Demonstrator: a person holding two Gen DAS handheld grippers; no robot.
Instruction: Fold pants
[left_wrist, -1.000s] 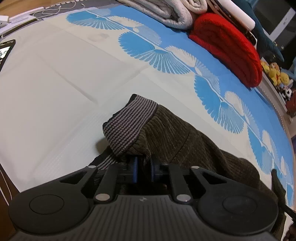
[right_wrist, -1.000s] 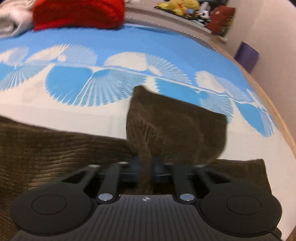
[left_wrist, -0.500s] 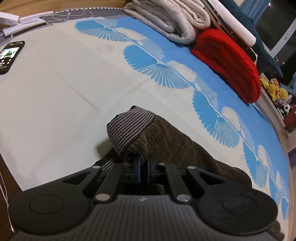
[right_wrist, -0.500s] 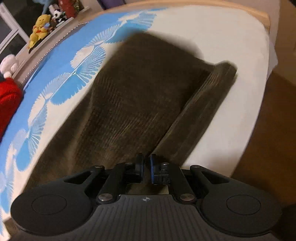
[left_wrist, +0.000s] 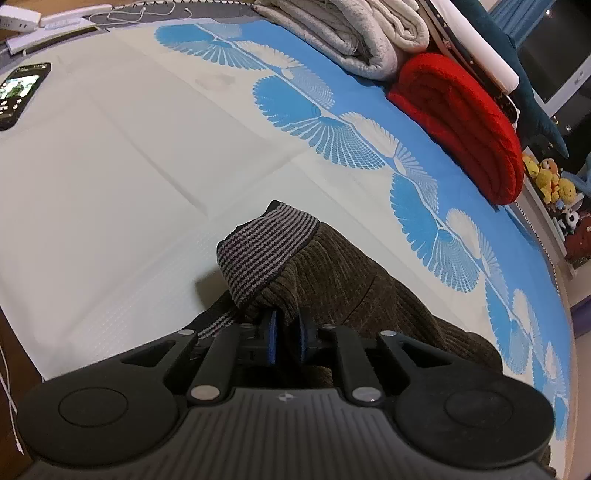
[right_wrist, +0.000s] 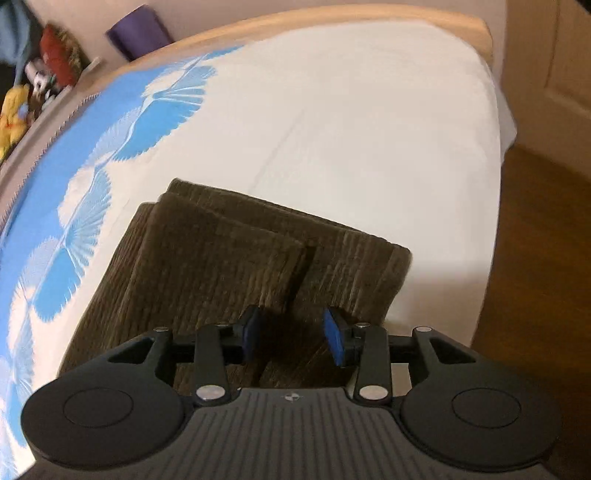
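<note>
The pants are brown corduroy with a grey-and-black striped waistband (left_wrist: 264, 247). In the left wrist view my left gripper (left_wrist: 286, 334) is shut on the pants fabric (left_wrist: 332, 280) just under the waistband, which bunches up above the bed. In the right wrist view the two pant legs (right_wrist: 221, 258) lie flat on the bed, one laid over the other, hems pointing away. My right gripper (right_wrist: 293, 338) is open and empty, just above the near part of the legs.
The bed has a cream and blue fan-print cover (left_wrist: 325, 122). A red folded blanket (left_wrist: 469, 122) and grey folded blankets (left_wrist: 369, 33) sit at its far side. A phone (left_wrist: 20, 92) lies at the left. The bed's edge and wooden floor (right_wrist: 535, 258) are to the right.
My right gripper has let go of the pant leg and opened; the leg now lies flat on the other one. My left gripper keeps its hold near the waistband.
</note>
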